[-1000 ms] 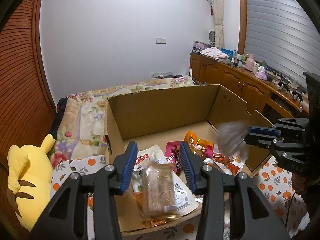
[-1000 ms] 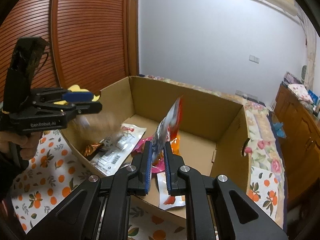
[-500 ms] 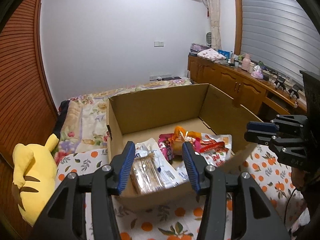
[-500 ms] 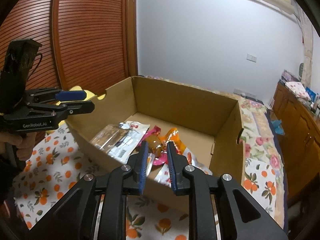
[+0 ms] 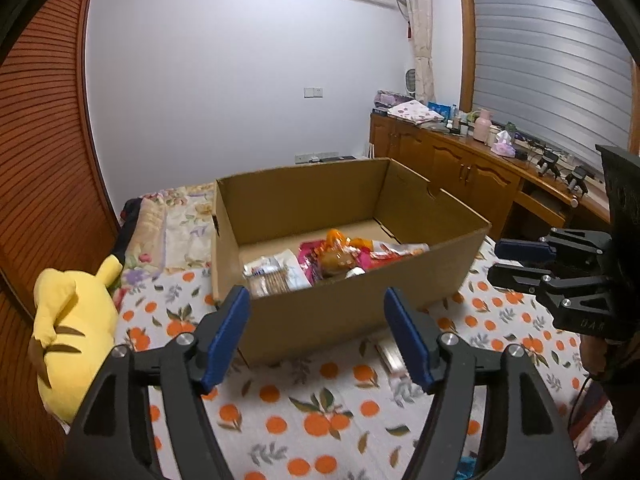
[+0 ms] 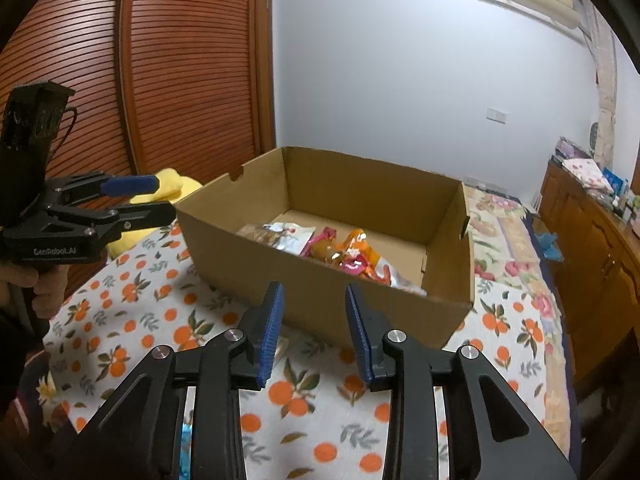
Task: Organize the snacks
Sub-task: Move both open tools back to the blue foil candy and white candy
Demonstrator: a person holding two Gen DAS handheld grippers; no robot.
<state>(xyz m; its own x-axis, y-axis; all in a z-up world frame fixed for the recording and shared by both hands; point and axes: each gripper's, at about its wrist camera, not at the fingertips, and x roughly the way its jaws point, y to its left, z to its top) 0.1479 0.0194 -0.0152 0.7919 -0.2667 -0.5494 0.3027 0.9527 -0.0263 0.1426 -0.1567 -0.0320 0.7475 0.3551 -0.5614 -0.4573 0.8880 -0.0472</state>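
- Now: both snack packets (image 5: 340, 258) lie in the brown cardboard box (image 5: 344, 308); what looks like another waits outside.
- Left hand-held gripper (image 5: 316, 334), right hand-held gripper (image 6: 314, 330): jaws just opened, empty, drawn back.

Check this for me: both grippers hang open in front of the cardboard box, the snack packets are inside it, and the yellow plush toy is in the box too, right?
Not quite. In the left wrist view the yellow plush toy lies outside the cardboard box, on the bed beside it.

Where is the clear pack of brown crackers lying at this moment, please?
In the left wrist view the cracker pack lies inside the cardboard box, at its near left corner, on a white packet and left of the pink wrapper.
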